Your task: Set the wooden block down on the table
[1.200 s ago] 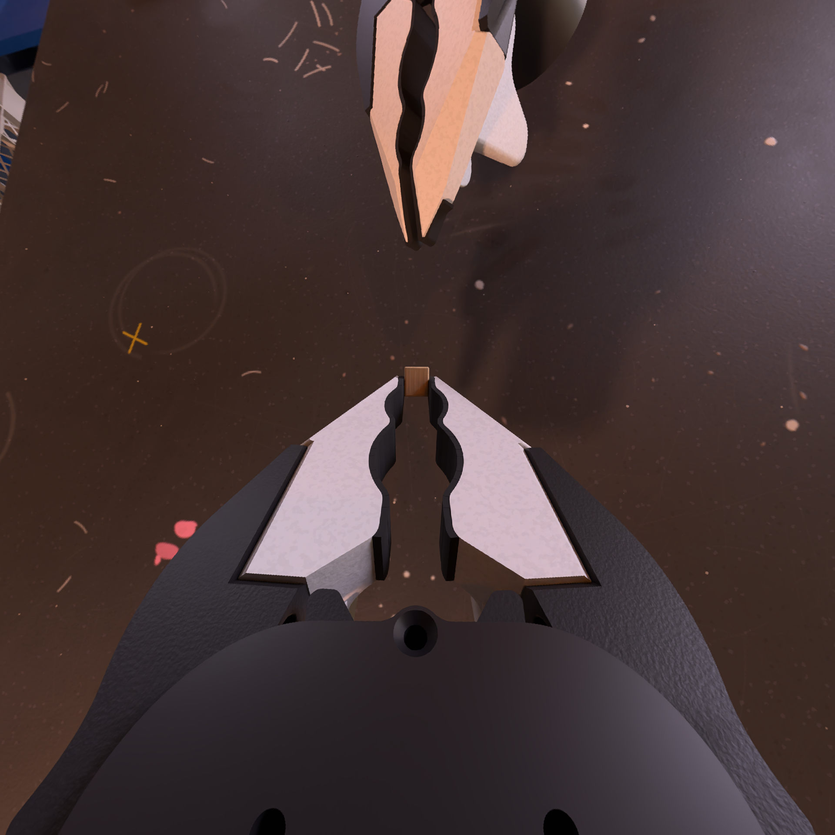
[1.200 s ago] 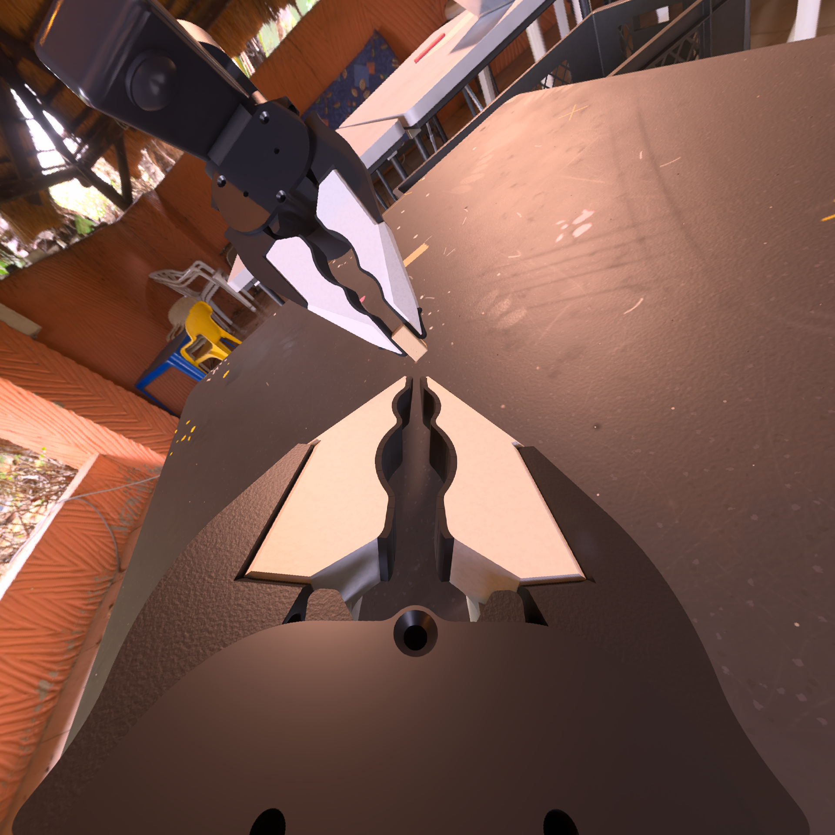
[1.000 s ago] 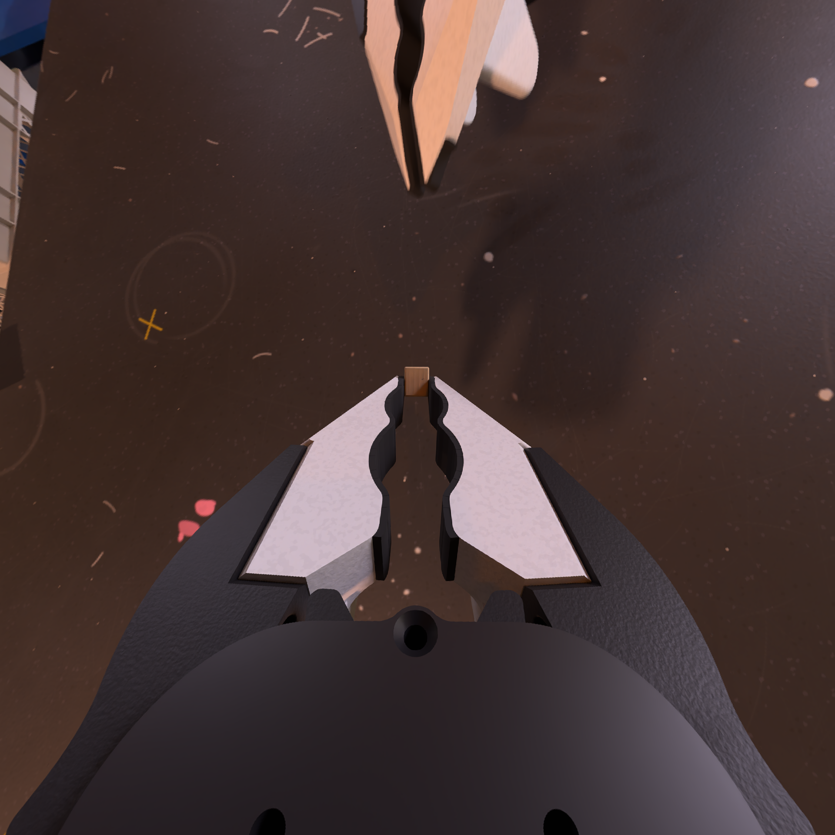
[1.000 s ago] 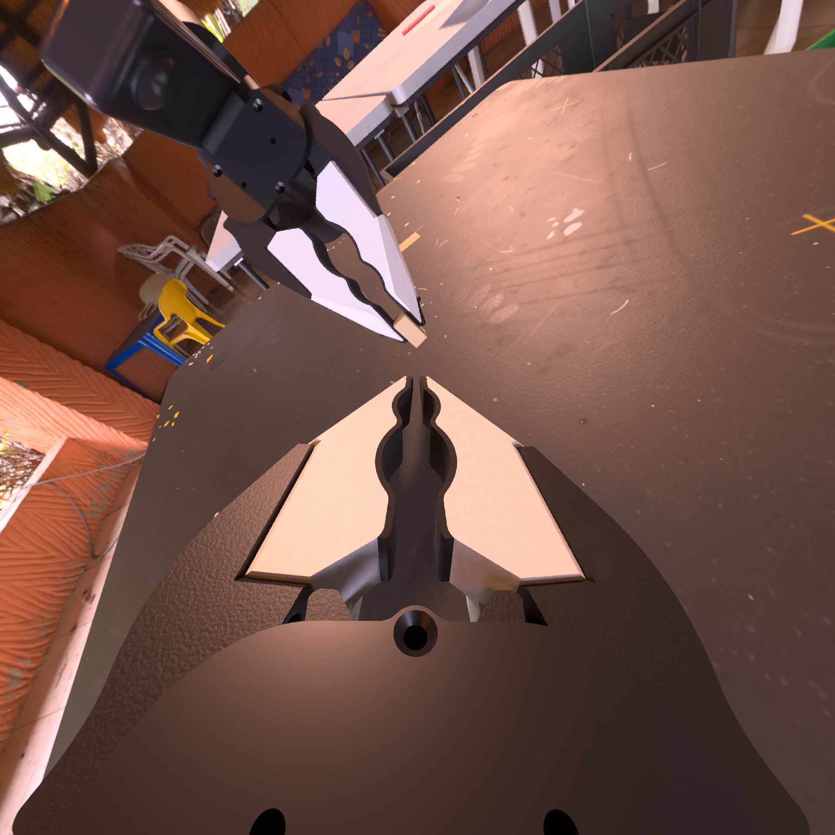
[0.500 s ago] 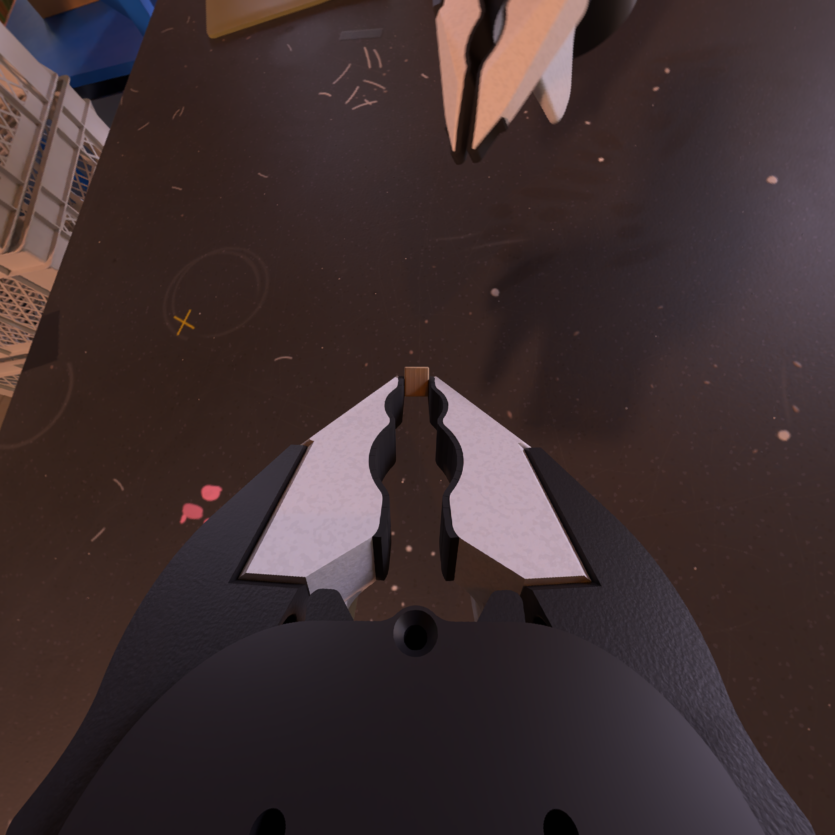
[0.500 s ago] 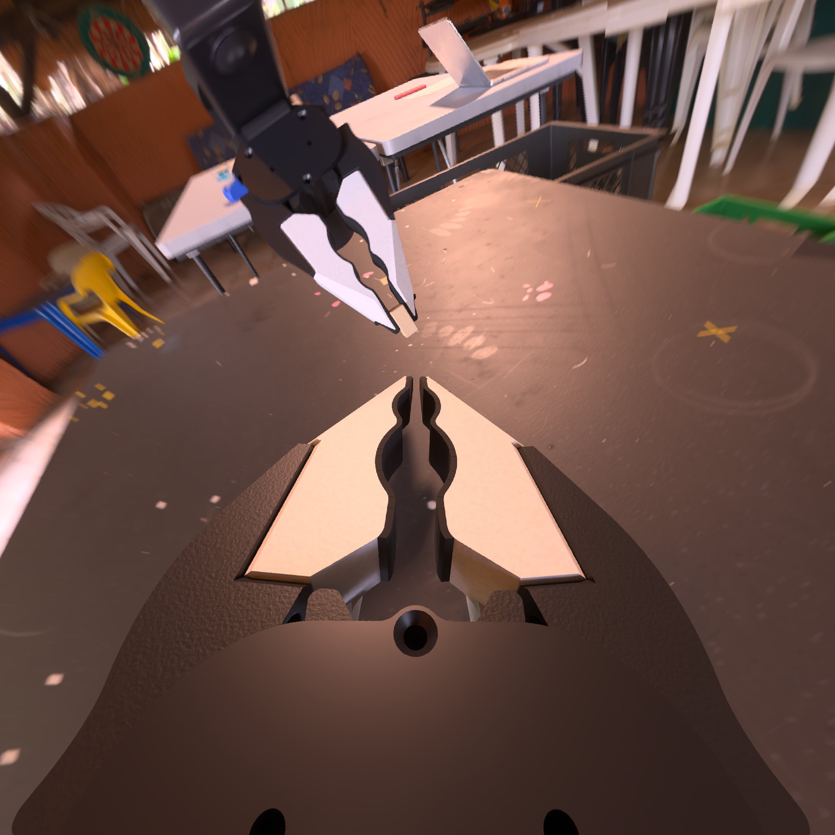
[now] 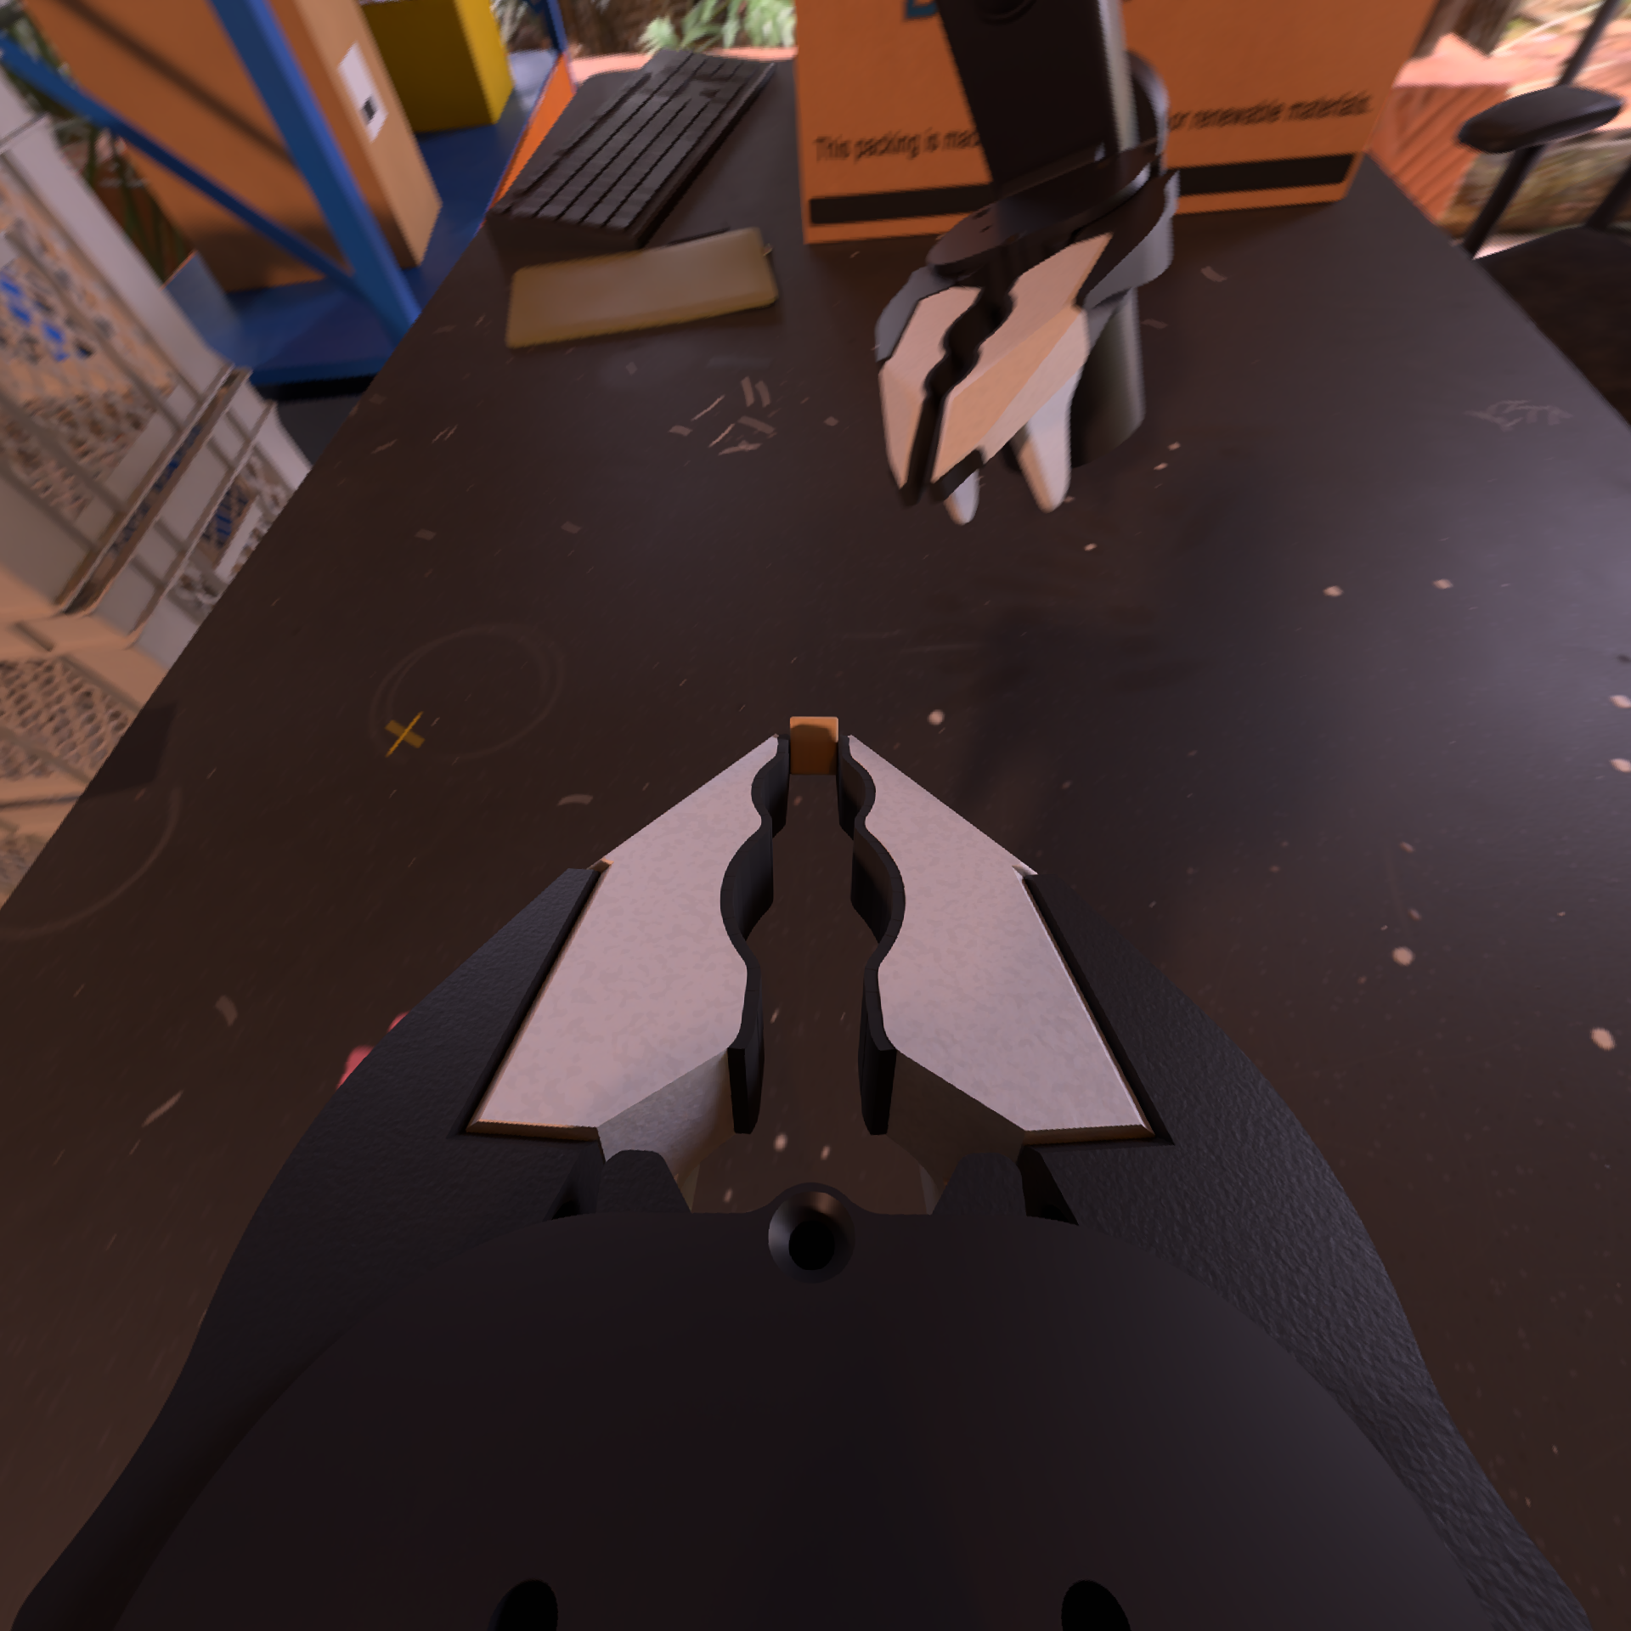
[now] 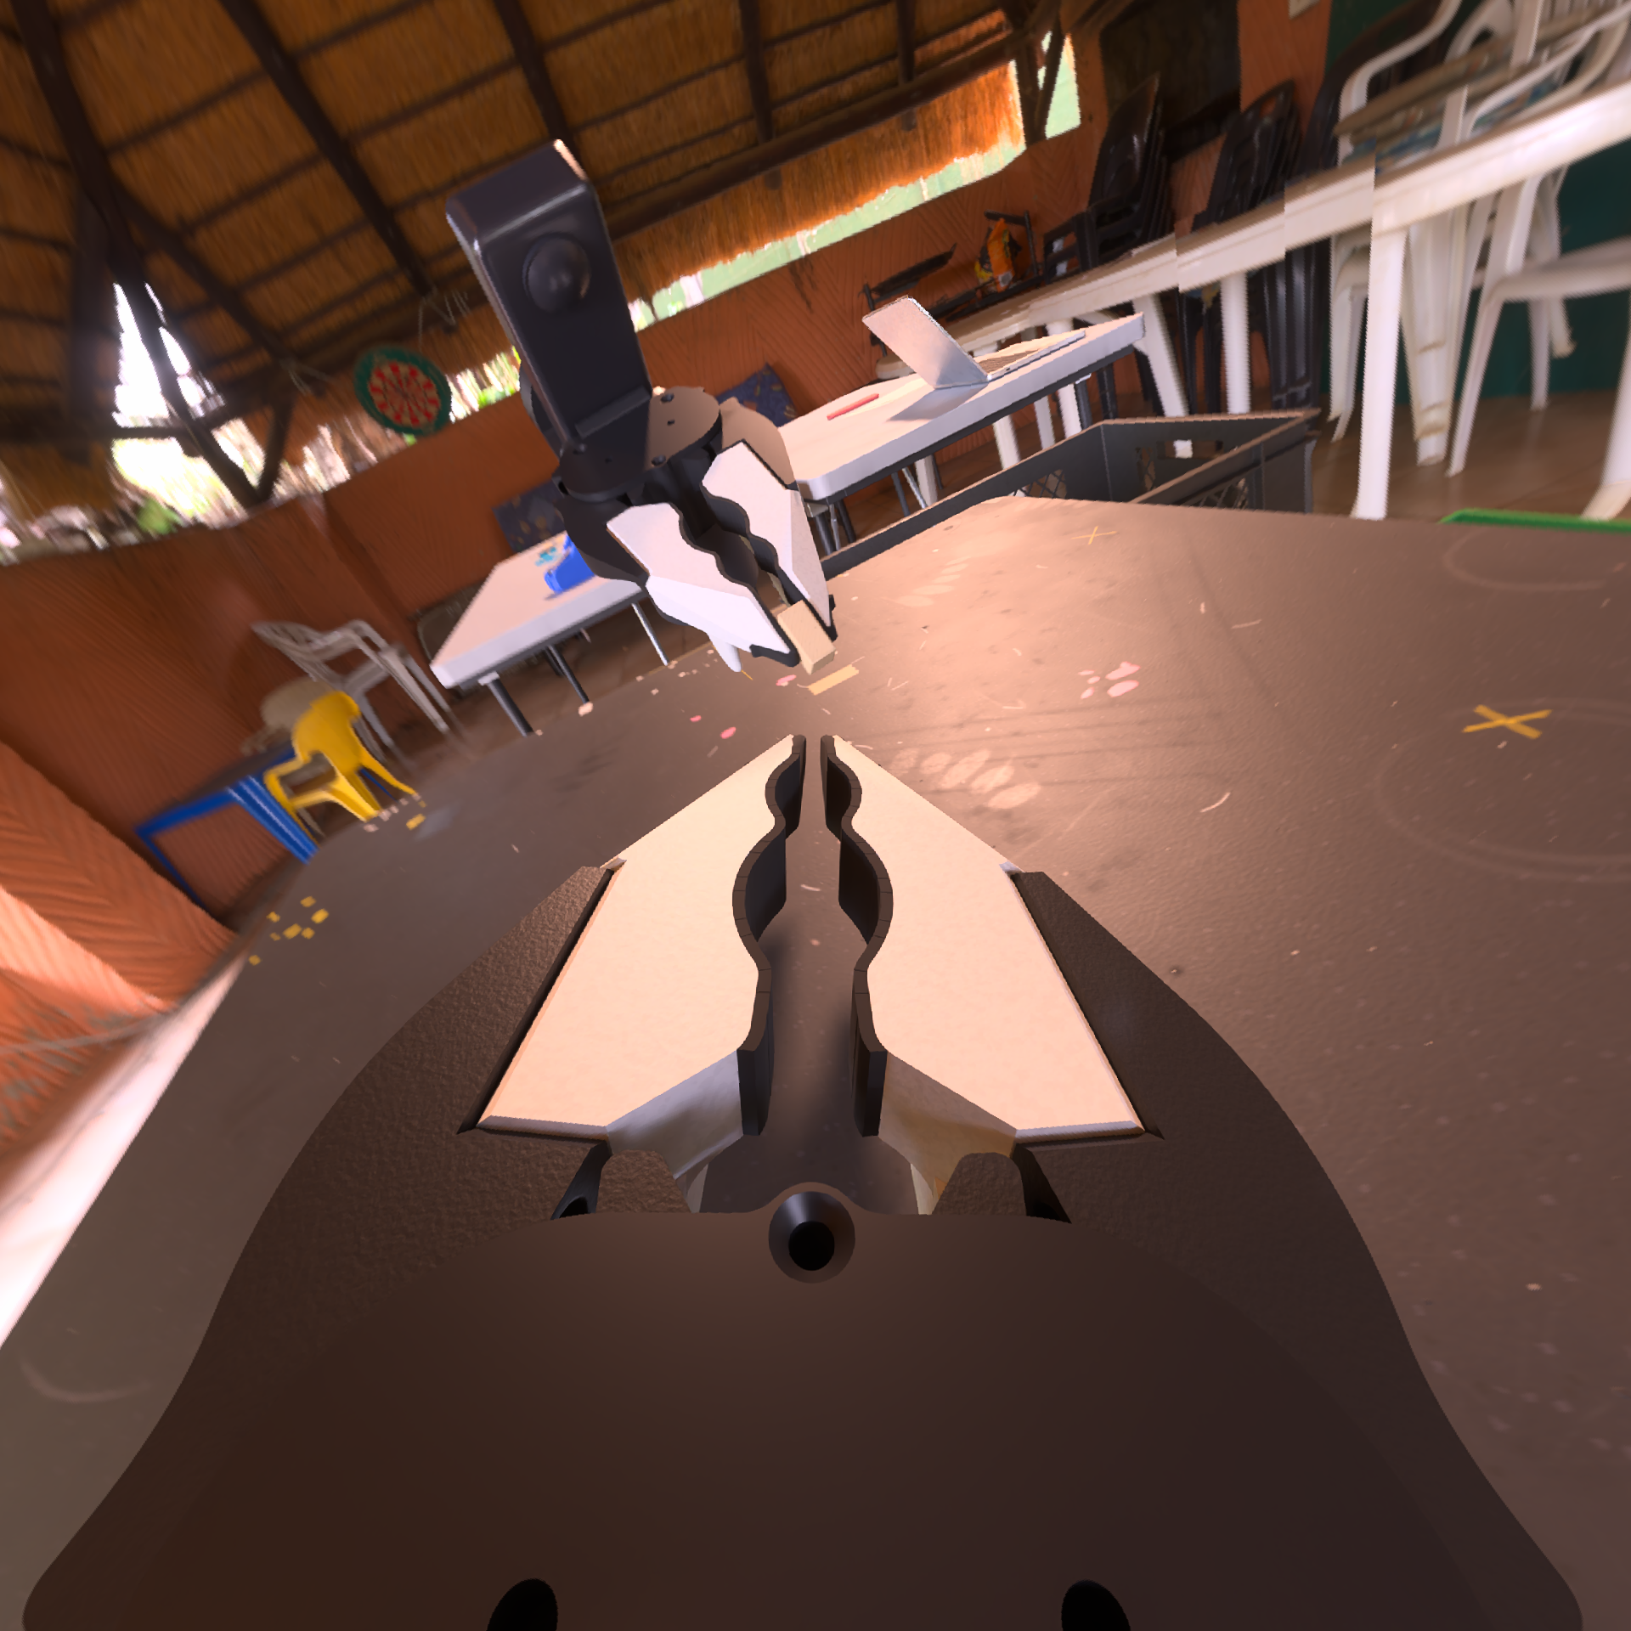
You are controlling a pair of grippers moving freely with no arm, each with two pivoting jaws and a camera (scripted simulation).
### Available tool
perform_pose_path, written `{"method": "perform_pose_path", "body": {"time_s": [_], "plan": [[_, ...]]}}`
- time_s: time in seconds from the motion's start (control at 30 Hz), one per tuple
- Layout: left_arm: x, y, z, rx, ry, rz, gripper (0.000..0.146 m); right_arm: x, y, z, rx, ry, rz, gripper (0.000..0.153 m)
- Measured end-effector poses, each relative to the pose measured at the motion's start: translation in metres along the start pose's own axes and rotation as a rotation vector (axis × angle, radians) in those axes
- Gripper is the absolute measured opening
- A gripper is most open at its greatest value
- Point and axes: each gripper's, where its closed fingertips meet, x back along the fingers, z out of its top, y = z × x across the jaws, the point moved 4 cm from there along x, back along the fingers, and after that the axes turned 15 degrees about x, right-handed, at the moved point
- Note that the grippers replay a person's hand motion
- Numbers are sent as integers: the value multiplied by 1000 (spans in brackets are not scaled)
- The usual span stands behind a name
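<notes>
Dark scuffed table (image 7: pixel 1236 706) underneath – left gripper (image 7: pixel 814 750) pinching the wooden block (image 7: pixel 813 744) at its fingertips, clear above it. Right gripper (image 8: pixel 813 746) nearly closed, empty. Lowering and release left, I'd say.

The small tan wooden block (image 7: pixel 813 744) sits pinched at the left gripper's (image 7: pixel 813 750) tips, above the dark desk (image 7: pixel 1236 706).
</notes>
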Motion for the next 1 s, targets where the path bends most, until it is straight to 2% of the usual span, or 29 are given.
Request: {"method": "perform_pose_path", "body": {"time_s": [0.07, 0.17, 0.33, 0.5, 0.57, 0.77, 0.9, 1.0], "plan": [[10, -10, -11, 41, -54, 35, 10, -3, 1, -1, -85, 10, 10, 3], [23, -22, -48, 18, -332, 137, 10, -17, 1, -9, -145, -55, -2, 3], [25, -27, -83, -73, -507, 163, 10, -44, -4, -15, -66, -223, -18, 3], [10, -23, -89, -110, -590, 129, 10, -42, -8, -15, -1, -290, -45, 3], [5, -23, -91, -111, -599, 126, 10, -36, -9, -17, 12, -302, -56, 3], [7, -21, -81, -72, -525, 130, 24, -8, -8, -12, 39, -271, -77, 3], [12, -10, -46, -31, -363, 97, 29, -5, -9, -2, 16, -205, -49, 3], [7, 9, -15, 29, -209, -14, 28, -14, -15, 5, -11, -125, 6, 3]]}}
